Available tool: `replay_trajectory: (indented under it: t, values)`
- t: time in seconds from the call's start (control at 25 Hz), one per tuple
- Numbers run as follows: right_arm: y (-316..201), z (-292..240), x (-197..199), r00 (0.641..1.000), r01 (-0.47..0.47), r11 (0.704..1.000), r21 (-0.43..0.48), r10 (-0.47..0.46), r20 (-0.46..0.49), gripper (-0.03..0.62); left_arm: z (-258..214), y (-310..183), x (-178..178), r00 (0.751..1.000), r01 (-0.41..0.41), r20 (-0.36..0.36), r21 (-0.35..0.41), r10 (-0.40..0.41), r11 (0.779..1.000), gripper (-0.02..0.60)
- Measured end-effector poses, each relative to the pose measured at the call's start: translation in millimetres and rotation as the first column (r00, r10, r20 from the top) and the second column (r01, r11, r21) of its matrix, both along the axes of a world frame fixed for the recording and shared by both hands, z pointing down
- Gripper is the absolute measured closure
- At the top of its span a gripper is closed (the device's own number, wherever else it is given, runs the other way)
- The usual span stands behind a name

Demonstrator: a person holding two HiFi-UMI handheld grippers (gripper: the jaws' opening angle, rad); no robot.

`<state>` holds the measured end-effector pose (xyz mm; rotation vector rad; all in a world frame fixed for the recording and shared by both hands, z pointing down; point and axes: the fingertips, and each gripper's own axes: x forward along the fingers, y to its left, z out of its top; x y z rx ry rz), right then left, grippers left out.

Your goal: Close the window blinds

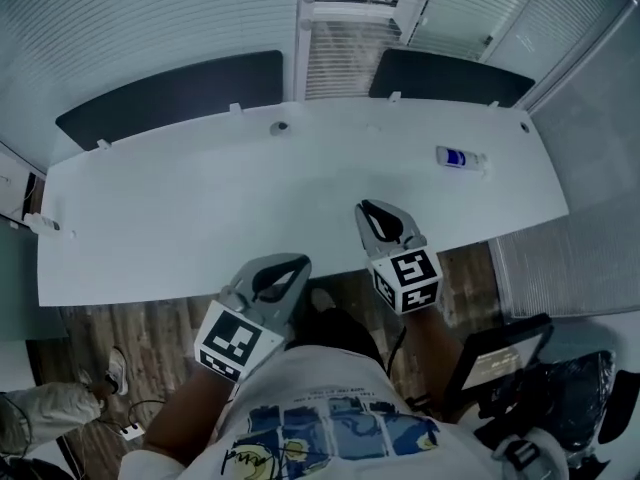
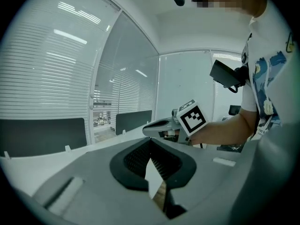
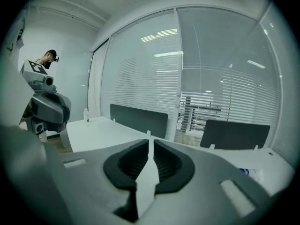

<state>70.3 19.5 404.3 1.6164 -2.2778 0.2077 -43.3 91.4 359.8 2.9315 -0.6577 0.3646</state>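
Observation:
White slatted blinds (image 1: 150,18) hang behind the glass wall beyond the white desk (image 1: 200,218); a middle strip (image 1: 345,58) lets the room behind show through. In the right gripper view the blinds (image 3: 140,78) fill the glass ahead. My left gripper (image 1: 296,261) hovers at the desk's near edge, jaws together, holding nothing. My right gripper (image 1: 366,208) reaches a little over the desk, also shut and empty. Seen from their own cameras, the left gripper (image 2: 151,143) and the right gripper (image 3: 149,143) each have their tips touching. Both are far from the blinds.
Two dark dividers (image 1: 175,93) (image 1: 450,76) stand along the desk's far edge. A small blue-labelled bottle (image 1: 460,158) lies at the desk's right, another bottle (image 1: 45,226) at its left end. A black chair with a screen (image 1: 500,358) is at my right. Another person's shoe (image 1: 115,368) shows lower left.

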Motion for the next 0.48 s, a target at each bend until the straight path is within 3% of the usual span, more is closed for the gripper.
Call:
replay_trajectory:
  t: [0.48]
  values:
    - [-171, -15, 42, 0.999, 0.01, 0.999, 0.044, -0.011, 0.04, 0.545, -17, -84, 26, 0.992, 0.122, -0.014, -0.008, -0.122, 0.993, 0.578]
